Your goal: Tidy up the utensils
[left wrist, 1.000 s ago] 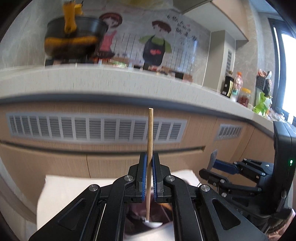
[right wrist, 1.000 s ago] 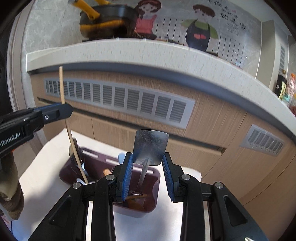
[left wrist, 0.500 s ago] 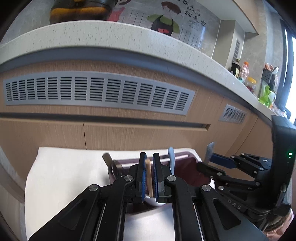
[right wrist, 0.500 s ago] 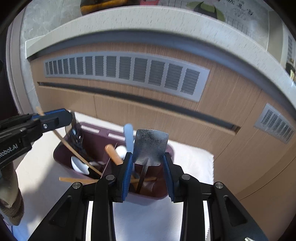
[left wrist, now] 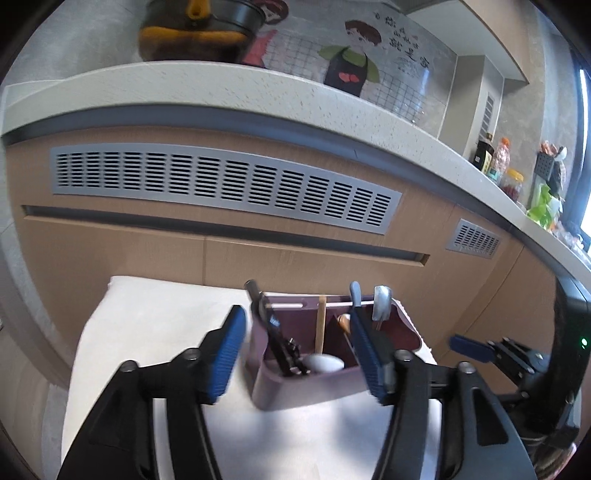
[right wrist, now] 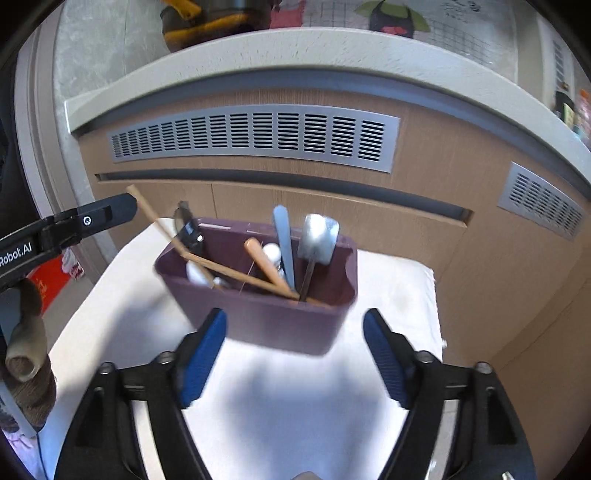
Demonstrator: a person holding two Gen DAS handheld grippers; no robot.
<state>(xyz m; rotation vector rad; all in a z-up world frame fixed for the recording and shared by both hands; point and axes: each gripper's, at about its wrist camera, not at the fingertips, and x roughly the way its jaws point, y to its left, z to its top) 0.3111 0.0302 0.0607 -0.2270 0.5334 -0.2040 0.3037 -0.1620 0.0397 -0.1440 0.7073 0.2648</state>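
Note:
A maroon utensil holder (right wrist: pixel 258 317) stands on a white cloth (right wrist: pixel 295 406); it also shows in the left wrist view (left wrist: pixel 295 387). In it stand a wooden chopstick (right wrist: pixel 162 225) (left wrist: pixel 321 325), a metal spatula (right wrist: pixel 317 240) (left wrist: pixel 381 302), a light blue handle (right wrist: pixel 284 243), a wooden handle (right wrist: pixel 264 262) and a white spoon (left wrist: pixel 323 363). My left gripper (left wrist: pixel 299 354) is open and empty, just in front of the holder. My right gripper (right wrist: pixel 295 358) is open and empty, in front of the holder.
A wooden cabinet front with grey vents (left wrist: pixel 221 184) rises behind the cloth, under a pale countertop (left wrist: pixel 258 85) with a black and orange pot (left wrist: pixel 199 29). Bottles and jars (left wrist: pixel 502 170) stand on the counter at the far right.
My left gripper opened and let the chopstick into the holder. My right gripper opened and let the spatula into the holder. Both grippers drew back.

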